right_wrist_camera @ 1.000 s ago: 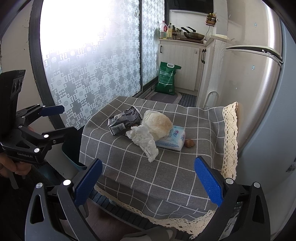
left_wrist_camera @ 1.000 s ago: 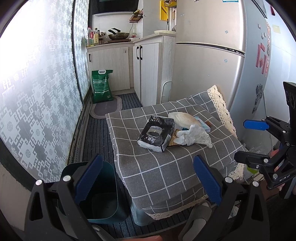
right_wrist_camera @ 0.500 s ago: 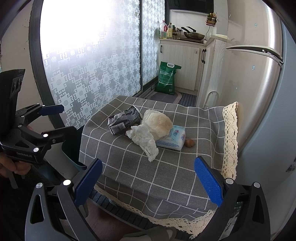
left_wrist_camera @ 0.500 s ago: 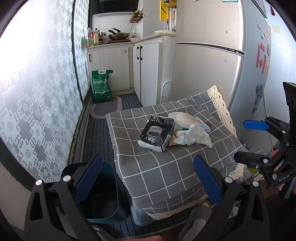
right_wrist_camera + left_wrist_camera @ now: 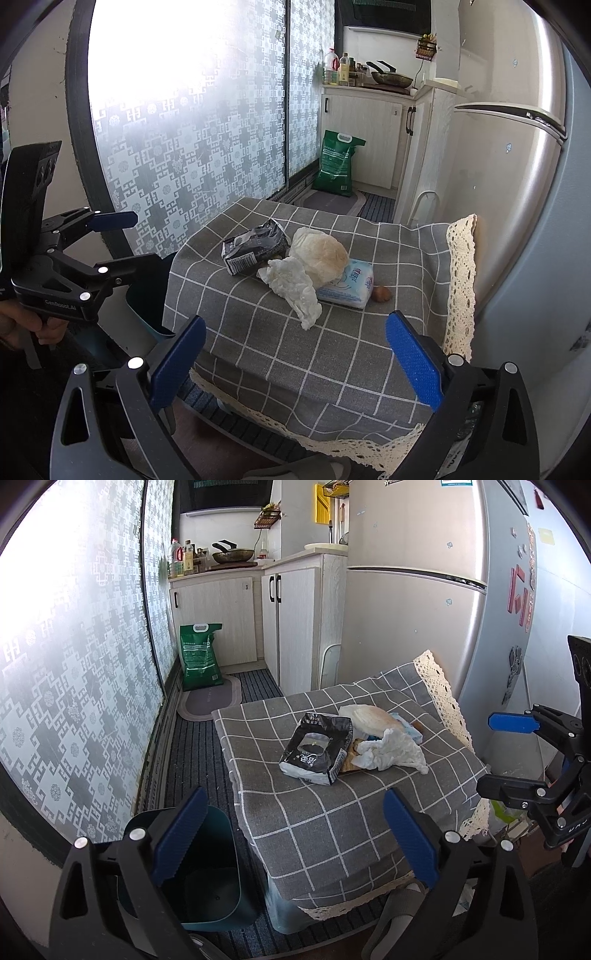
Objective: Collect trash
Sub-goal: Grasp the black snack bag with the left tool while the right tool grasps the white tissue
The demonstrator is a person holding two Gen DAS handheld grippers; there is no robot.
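Trash lies on a low table with a grey checked cloth (image 5: 325, 812): a black crumpled packet (image 5: 316, 747) (image 5: 255, 245), a white crumpled tissue (image 5: 391, 751) (image 5: 295, 288), a pale bag (image 5: 319, 254), a blue-white wipes pack (image 5: 347, 286) and a small brown nut (image 5: 381, 293). A dark teal bin (image 5: 210, 871) stands on the floor left of the table. My left gripper (image 5: 295, 834) is open and empty, above the bin and the table's near edge. My right gripper (image 5: 295, 362) is open and empty, before the table's near side.
A silver fridge (image 5: 413, 602) stands behind the table. White cabinets (image 5: 295, 620) and a green sack (image 5: 199, 657) are at the back. A frosted patterned glass door (image 5: 74, 672) runs along the left. A striped mat (image 5: 192, 746) covers the floor.
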